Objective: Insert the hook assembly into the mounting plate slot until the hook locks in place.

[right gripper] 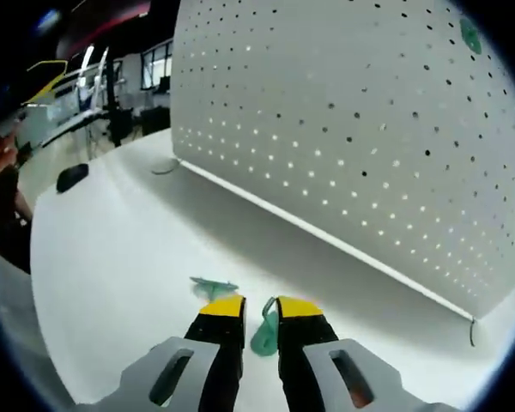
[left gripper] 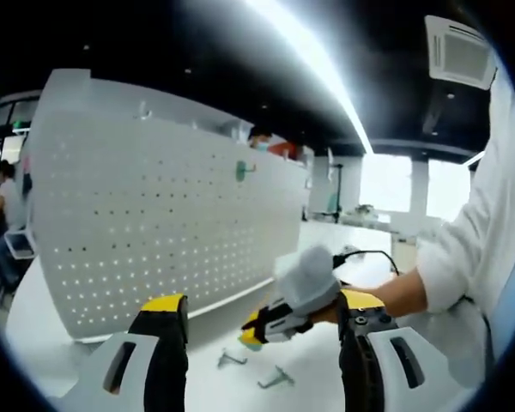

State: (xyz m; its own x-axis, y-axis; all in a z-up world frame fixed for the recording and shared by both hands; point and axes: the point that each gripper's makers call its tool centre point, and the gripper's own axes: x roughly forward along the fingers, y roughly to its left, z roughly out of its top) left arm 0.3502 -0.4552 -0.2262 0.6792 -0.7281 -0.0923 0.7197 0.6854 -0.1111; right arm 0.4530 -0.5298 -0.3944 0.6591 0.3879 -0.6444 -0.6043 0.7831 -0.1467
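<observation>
Right gripper [right gripper: 259, 319] clamped on a small teal plastic hook [right gripper: 263, 336], low over the white tabletop [right gripper: 112, 249], near the upright white perforated pegboard [right gripper: 343, 129]. Left gripper [left gripper: 262, 322] spread wide, holding nothing. Second teal hook [right gripper: 213, 284] lying just ahead; another hung high on the board [left gripper: 244, 171].

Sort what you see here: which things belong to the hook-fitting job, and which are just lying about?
Job: white pegboard; green hook gripped by the right gripper; green hook already on the board.

Lying about: loose hooks on the table; dark object.
</observation>
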